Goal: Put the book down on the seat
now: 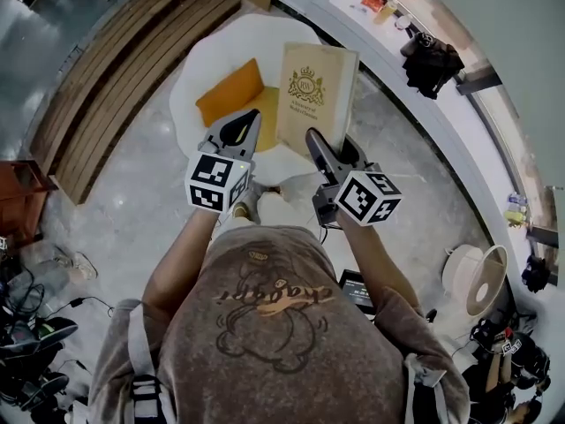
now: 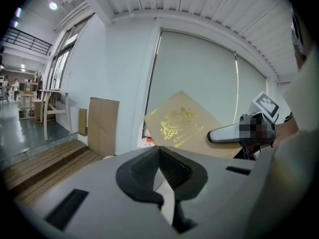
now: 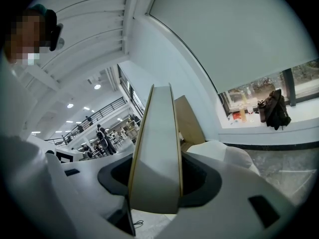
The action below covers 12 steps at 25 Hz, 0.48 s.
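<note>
now clamped edge-on in the right gripper [image 1: 314, 138]: tan hardcover book with gold crest [image 1: 316, 95], upright above the round white padded seat [image 1: 199, 67], beside its orange square cushion [image 1: 231, 97]. left gripper [image 1: 251, 119] closed, empty. if released upright, likely to topple off the soft seat.

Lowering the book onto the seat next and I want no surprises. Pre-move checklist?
1. Right tool clamped on the book: ok.
2. Book over the seat, per the head view: ok.
3. Bare landing spot beside the orange cushion: cannot tell, the book hides it.
4. Left tool empty, jaws together, apart from the book: ok.
5. Book laid flat for set-down: not ok, it stands on edge.
</note>
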Available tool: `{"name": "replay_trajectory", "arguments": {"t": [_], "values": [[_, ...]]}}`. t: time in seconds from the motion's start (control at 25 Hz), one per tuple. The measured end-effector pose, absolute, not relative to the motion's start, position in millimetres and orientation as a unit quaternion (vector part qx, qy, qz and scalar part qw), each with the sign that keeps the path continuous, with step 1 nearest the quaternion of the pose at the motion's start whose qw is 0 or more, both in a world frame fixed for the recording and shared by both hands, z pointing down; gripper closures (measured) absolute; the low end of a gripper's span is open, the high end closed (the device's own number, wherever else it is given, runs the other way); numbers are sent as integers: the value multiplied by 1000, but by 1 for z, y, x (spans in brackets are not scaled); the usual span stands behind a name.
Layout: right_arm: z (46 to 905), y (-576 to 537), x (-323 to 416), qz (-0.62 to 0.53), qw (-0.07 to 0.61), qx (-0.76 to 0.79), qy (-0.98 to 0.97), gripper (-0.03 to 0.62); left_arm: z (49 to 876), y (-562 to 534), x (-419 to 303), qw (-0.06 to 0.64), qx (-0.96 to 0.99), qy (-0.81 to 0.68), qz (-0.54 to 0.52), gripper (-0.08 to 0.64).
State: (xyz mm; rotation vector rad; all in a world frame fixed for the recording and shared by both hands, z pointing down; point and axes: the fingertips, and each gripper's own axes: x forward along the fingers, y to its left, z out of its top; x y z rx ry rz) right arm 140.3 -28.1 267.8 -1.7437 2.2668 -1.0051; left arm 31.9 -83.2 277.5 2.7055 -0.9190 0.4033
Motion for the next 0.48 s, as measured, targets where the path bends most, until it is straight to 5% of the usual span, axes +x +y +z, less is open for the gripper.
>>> {"name": "replay_trajectory", "arguments": {"t": [0.48], "values": [[292,-72,161,-332,22,-545,770,353,292,-127,61,131,920,-343,133,555]]}}
